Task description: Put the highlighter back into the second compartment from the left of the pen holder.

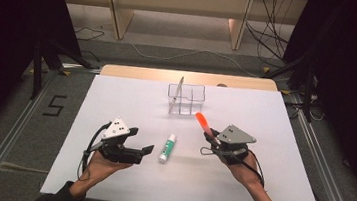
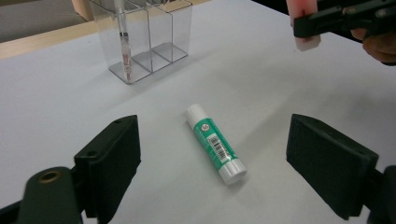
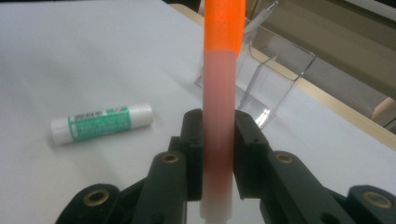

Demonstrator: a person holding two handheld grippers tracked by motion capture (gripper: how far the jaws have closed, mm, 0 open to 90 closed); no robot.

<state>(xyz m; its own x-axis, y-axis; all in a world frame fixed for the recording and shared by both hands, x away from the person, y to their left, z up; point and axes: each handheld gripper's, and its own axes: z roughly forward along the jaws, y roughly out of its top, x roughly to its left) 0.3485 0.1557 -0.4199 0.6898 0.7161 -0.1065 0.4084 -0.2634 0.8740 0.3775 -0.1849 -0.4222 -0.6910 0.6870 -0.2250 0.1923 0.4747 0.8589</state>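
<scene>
The right gripper [image 1: 211, 135] is clamped on an orange marker [image 3: 219, 102], held near the clear organiser [image 1: 186, 100]. The marker should be kept upright and lowered into an empty compartment. The left gripper [image 2: 212, 163], jaws apart, is aimed at the glue stick [image 2: 215, 143] lying mid-table.

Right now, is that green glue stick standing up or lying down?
Lying down. The glue stick rests flat on its side on the white table, untouched.
</scene>
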